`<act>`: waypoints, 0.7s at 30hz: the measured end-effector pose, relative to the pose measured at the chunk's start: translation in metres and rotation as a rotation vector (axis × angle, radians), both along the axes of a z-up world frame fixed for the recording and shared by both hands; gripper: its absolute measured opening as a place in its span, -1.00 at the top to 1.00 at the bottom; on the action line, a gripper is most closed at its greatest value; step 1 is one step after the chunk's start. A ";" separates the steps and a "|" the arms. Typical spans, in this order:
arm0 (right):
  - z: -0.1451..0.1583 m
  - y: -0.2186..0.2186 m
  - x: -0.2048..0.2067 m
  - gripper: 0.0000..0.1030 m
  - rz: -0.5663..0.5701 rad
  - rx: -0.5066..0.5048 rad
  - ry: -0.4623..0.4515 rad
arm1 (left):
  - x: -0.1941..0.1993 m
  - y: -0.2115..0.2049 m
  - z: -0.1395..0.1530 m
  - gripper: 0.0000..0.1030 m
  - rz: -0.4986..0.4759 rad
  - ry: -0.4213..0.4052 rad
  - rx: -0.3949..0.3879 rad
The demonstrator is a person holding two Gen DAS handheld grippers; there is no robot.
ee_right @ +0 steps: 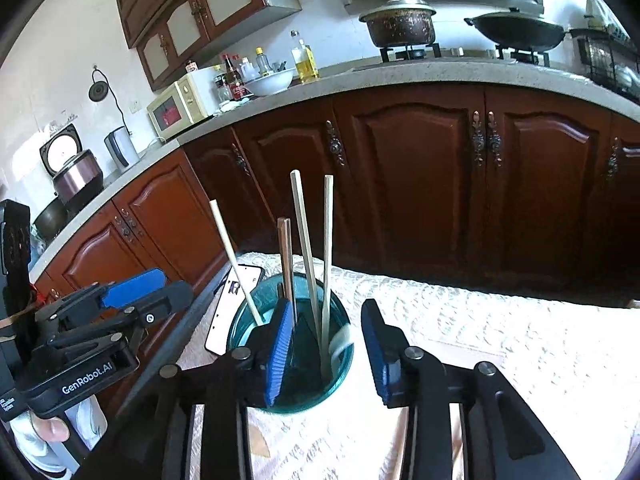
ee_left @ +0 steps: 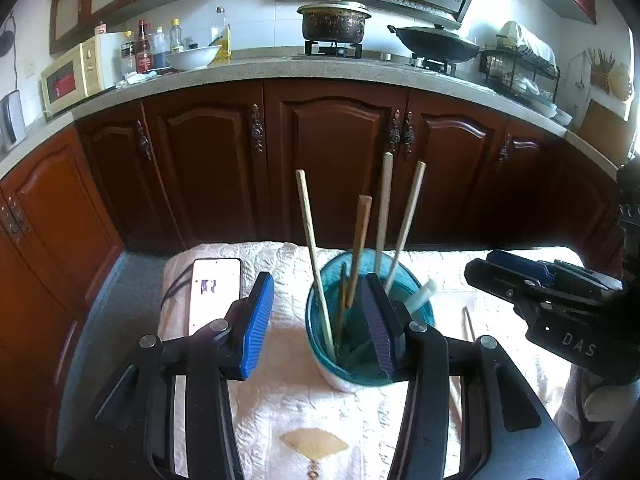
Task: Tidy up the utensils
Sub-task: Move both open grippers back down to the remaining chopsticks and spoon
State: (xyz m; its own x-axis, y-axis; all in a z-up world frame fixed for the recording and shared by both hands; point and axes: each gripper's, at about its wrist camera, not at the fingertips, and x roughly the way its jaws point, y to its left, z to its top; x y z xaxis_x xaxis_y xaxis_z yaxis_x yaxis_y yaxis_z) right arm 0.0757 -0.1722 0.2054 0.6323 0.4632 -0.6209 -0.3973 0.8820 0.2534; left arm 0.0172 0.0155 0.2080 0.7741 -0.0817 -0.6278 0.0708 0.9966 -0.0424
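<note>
A teal glass cup [ee_left: 320, 344] stands on the white cloth and holds several upright wooden chopsticks [ee_left: 310, 232] and a white spoon [ee_left: 422, 294]. It also shows in the right wrist view [ee_right: 244, 320], with the chopsticks [ee_right: 304, 240]. My left gripper [ee_left: 320, 316] is open, its right finger in front of the cup. My right gripper [ee_right: 328, 348] is open, its left finger in front of the cup and nothing between the jaws. The right gripper [ee_left: 540, 296] shows from the side in the left wrist view, right of the cup. The left gripper [ee_right: 132, 304] shows at the left in the right wrist view.
A phone [ee_left: 216, 292] lies left of the cup on the cloth-covered table [ee_left: 288, 400]. A thin stick [ee_left: 468, 322] lies on the cloth right of the cup. Dark wood cabinets [ee_left: 332, 160] and a counter with pots stand behind.
</note>
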 end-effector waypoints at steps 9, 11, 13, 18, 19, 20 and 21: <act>0.005 -0.025 -0.043 0.23 -0.063 -0.020 -0.007 | -0.031 -0.015 -0.005 0.12 0.022 0.000 -0.032; 0.007 -0.031 -0.052 0.23 -0.080 -0.029 -0.016 | -0.037 -0.020 -0.005 0.12 0.021 -0.004 -0.038; 0.008 -0.036 -0.060 0.21 -0.089 -0.036 -0.021 | -0.042 -0.025 -0.005 0.12 0.024 -0.010 -0.034; 0.008 -0.049 -0.077 0.19 -0.114 -0.036 -0.023 | -0.053 -0.035 -0.008 0.12 0.009 -0.012 -0.041; 0.007 -0.051 -0.080 0.19 -0.118 -0.035 -0.020 | -0.055 -0.039 -0.008 0.12 0.005 -0.015 -0.039; 0.006 -0.054 -0.082 0.19 -0.119 -0.036 -0.019 | -0.057 -0.040 -0.008 0.12 0.003 -0.018 -0.038; 0.006 -0.055 -0.085 0.19 -0.123 -0.043 -0.019 | -0.058 -0.043 -0.008 0.12 -0.002 -0.020 -0.034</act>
